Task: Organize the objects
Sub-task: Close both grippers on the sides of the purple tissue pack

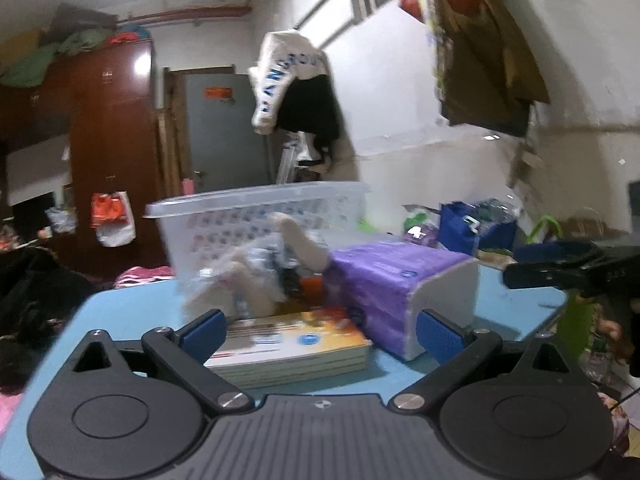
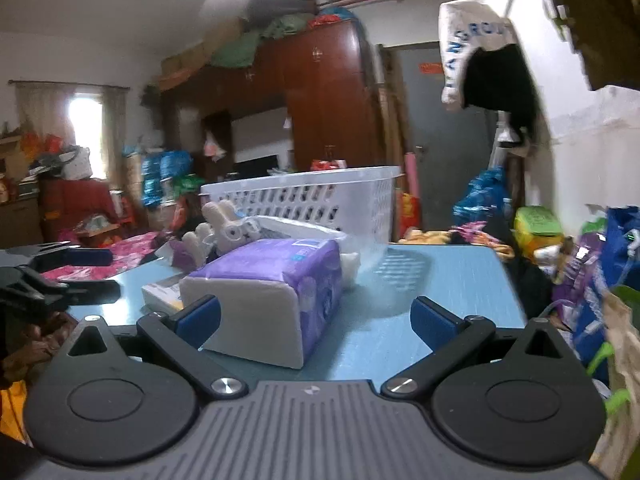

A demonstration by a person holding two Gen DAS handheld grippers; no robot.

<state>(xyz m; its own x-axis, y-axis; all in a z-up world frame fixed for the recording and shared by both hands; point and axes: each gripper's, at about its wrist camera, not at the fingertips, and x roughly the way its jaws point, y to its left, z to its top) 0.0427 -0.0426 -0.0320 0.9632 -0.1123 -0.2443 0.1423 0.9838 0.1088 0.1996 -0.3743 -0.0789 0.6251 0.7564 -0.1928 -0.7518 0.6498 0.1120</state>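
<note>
A purple tissue pack [image 1: 400,292] [image 2: 268,292] lies on the blue table [image 1: 120,312] [image 2: 440,280]. A stack of books [image 1: 296,344] [image 2: 164,290] lies beside it. A plush rabbit [image 1: 264,276] [image 2: 228,228] lies behind them, in front of a white perforated basket [image 1: 260,216] [image 2: 320,200]. My left gripper [image 1: 320,332] is open and empty, its jaws standing either side of the books and the pack's end. My right gripper [image 2: 316,320] is open and empty, just before the pack; it also shows in the left wrist view [image 1: 560,268].
Bags and clutter [image 2: 580,248] crowd the table's right side. A brown wardrobe [image 1: 100,140] and a grey door [image 1: 224,136] stand behind. Clothes hang on the wall [image 1: 296,84]. The left gripper shows at the left edge of the right wrist view [image 2: 60,276].
</note>
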